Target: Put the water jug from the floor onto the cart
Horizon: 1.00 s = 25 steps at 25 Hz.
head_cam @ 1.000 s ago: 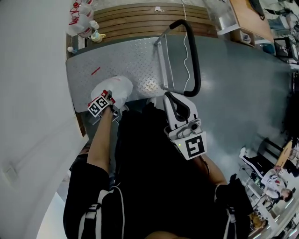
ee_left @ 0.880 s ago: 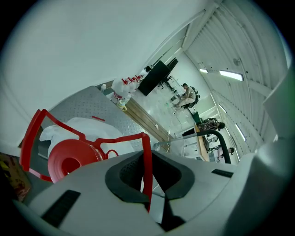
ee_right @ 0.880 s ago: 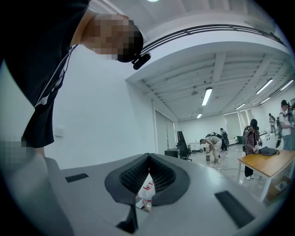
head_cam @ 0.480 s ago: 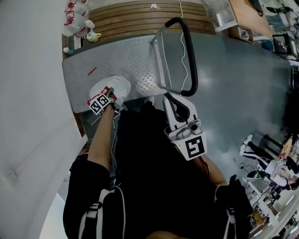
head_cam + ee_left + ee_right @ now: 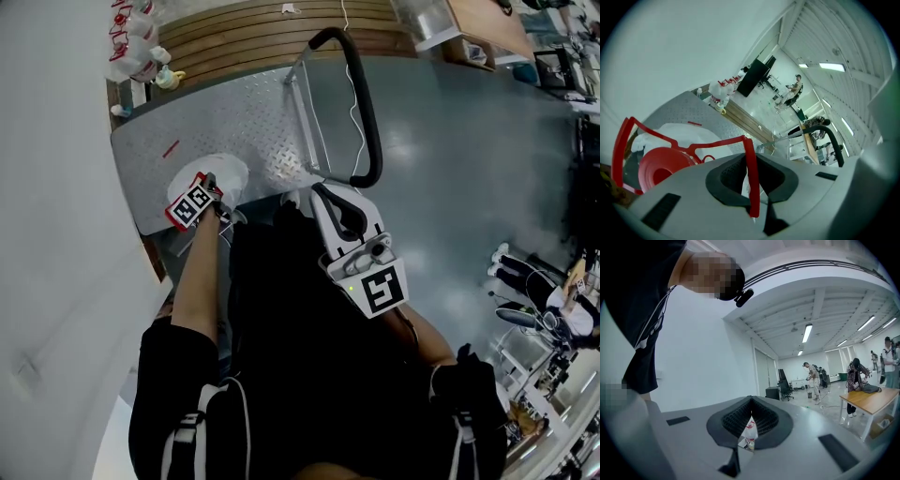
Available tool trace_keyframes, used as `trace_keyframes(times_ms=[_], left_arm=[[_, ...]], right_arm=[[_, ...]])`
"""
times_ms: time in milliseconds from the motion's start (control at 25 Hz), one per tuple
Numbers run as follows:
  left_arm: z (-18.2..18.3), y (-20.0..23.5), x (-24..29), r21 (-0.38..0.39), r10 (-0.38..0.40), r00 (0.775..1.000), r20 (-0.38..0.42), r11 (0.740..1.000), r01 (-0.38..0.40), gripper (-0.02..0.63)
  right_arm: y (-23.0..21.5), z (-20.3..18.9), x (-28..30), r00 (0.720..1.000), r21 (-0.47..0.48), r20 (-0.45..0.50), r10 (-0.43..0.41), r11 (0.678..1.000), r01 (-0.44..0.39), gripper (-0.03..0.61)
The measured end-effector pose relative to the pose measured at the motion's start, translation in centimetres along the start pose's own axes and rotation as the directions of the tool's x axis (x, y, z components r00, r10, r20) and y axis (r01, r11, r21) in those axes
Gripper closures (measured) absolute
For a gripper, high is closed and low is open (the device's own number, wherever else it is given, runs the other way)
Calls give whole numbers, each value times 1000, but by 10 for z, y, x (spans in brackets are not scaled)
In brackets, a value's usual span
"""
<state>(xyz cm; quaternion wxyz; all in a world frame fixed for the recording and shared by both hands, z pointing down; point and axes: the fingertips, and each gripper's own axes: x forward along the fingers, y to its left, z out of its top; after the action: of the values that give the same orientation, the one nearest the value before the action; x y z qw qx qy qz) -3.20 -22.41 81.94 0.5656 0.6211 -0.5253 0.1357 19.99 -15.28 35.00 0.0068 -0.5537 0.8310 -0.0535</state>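
The white water jug (image 5: pixel 225 175) is over the near-left corner of the cart's metal deck (image 5: pixel 244 117); I cannot tell whether it rests on it. My left gripper (image 5: pixel 216 187) points down at the jug from the near side. In the left gripper view its jaws (image 5: pixel 750 187) are shut on the jug's thin red handle (image 5: pixel 749 159), with the red cap (image 5: pixel 661 166) and the white jug body (image 5: pixel 693 136) below. My right gripper (image 5: pixel 319 190) is held level near the cart's black push handle (image 5: pixel 361 103), shut and empty (image 5: pixel 750 420).
Several more water jugs (image 5: pixel 131 42) stand by the white wall beyond the cart's far-left corner. A wooden slatted platform (image 5: pixel 272 37) lies behind the cart. People and a wooden desk (image 5: pixel 869 401) are far off on the grey floor.
My left gripper and the jug it holds have shifted left and a little down along the cart's near edge. The right gripper keeps its pose.
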Motion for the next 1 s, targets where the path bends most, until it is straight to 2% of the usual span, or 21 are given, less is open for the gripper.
trace_keyframes(times_ms=[80, 160, 240, 360, 520, 720, 800, 1000], left_arm=[[-2, -1, 4, -90, -42, 999, -5, 995, 41, 569], [-4, -6, 7, -130, -71, 997, 2, 989, 70, 569], [-6, -12, 11, -108, -80, 997, 2, 991, 80, 564], [-11, -21, 15, -47, -92, 996, -9, 995, 92, 495], [-13, -27, 18, 12, -79, 997, -2, 997, 79, 434], [-6, -33, 11, 55, -56, 998, -2, 997, 56, 409], [-2, -34, 3, 72, -61, 998, 25, 996, 59, 400], [7, -37, -41, 44, -115, 983, 141, 993, 110, 397]], right_arm=[[1, -2, -1, 1000, -2, -3, 4, 1000, -4, 565], [1, -3, -2, 1000, -1, -10, 3, 1000, -3, 565], [-1, -4, -3, 1000, 0, -15, 0, 1000, 0, 565], [-1, -3, -8, 1000, -8, -17, -5, 1000, 5, 565], [0, -4, -11, 1000, -19, -21, -6, 1000, 6, 565], [-2, 3, -10, 1000, -25, -24, -13, 1000, 13, 565], [0, 4, -10, 1000, -14, -10, -5, 1000, 4, 565], [11, 3, -2, 999, 48, 1, 40, 998, -40, 565]])
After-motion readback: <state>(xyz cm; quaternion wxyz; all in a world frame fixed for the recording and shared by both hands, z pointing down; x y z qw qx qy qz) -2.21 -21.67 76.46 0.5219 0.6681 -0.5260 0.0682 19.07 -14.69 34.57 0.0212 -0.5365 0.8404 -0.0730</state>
